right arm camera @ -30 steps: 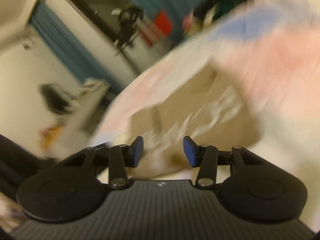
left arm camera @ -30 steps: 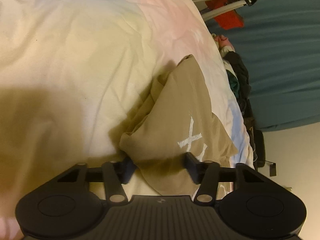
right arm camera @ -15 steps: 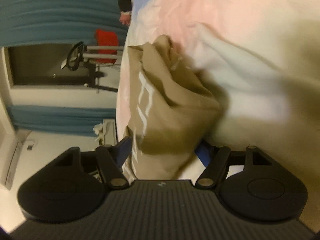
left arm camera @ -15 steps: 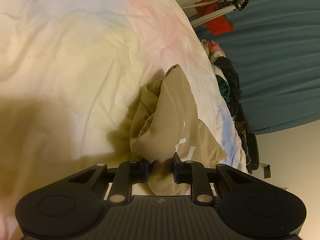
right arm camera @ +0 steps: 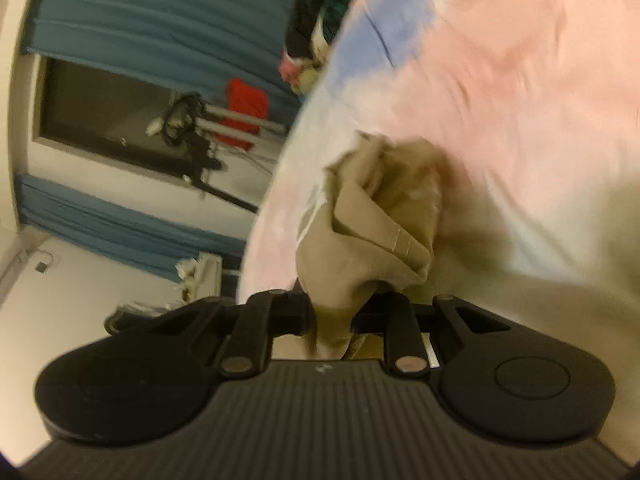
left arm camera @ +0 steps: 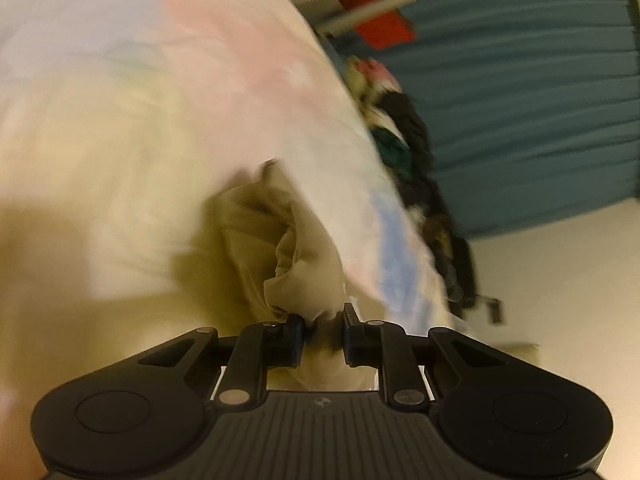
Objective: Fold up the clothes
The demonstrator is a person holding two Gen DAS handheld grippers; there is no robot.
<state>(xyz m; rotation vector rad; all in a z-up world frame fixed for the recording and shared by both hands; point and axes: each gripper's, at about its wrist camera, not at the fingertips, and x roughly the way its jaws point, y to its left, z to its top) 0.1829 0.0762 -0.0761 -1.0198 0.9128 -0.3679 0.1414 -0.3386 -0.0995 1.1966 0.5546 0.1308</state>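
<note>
A tan garment [left arm camera: 280,236] with white print lies bunched on a pastel bedspread [left arm camera: 120,120]. My left gripper [left arm camera: 324,330] is shut on a fold of the tan garment at its near end. In the right wrist view the same tan garment [right arm camera: 372,224] is crumpled, and my right gripper [right arm camera: 332,316] is shut on its near edge, with cloth hanging between the fingers. Both views are blurred by motion.
The bedspread [right arm camera: 520,100] fills most of both views. A pile of dark and coloured clothes [left arm camera: 404,132] lies at the bed's far edge. Teal curtains [left arm camera: 540,100] hang behind it. A metal stand with a red item [right arm camera: 224,120] stands by the wall.
Both grippers have closed on the tan garment, which was lying flatter a second ago. It is now bunched up and drawn together between them. Both cameras are moving.
</note>
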